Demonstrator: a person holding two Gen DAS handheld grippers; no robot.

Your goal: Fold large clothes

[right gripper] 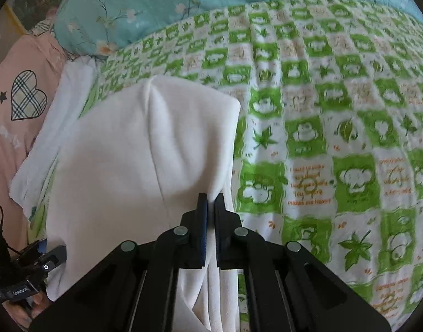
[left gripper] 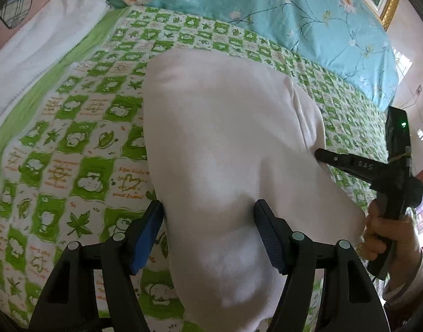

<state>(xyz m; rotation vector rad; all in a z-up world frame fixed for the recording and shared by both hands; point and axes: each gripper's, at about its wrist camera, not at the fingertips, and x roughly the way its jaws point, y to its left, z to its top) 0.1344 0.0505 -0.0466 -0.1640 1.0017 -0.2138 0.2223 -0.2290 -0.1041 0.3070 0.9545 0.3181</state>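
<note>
A white garment (left gripper: 225,138), partly folded, lies on a green-and-white checked bedspread (left gripper: 73,144). My left gripper (left gripper: 208,213) is open wide at its near end. The cloth runs up through the gap between the fingers, and the left blue pad (left gripper: 146,238) stands clear of it. In the same view my right gripper (left gripper: 319,155) is seen from the side, pinching the garment's right edge, with a hand (left gripper: 383,235) on its grip. In the right wrist view the garment (right gripper: 142,152) fills the left half, and the right gripper (right gripper: 211,197) is shut on a fold of its near right edge.
A blue floral quilt (left gripper: 294,13) lies along the far side of the bed. A white blanket (left gripper: 31,55) lies to the left beside a pink pillow with a plaid heart (right gripper: 28,96). Bare bedspread (right gripper: 336,138) stretches to the garment's right. A gold picture frame (left gripper: 388,2) hangs on the wall.
</note>
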